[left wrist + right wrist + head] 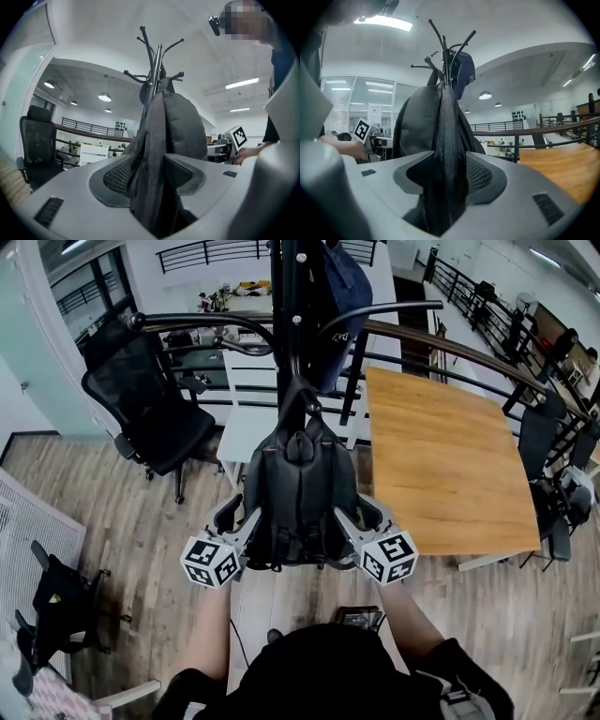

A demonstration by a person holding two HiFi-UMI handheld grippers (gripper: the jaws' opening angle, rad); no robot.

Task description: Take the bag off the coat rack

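A dark grey backpack hangs by its top loop from the black coat rack, straight ahead of me. My left gripper reaches in at the bag's left side and my right gripper at its right side, both low on the bag. In the left gripper view the bag hangs under the rack's hooks, and its side fold lies between the wide-spread jaws of the left gripper. In the right gripper view a fold of the bag sits likewise between the right gripper jaws, open.
A dark blue cap hangs on the rack behind the bag. A wooden table stands to the right, a white table behind the rack, a black office chair to the left. A curved railing runs across the back.
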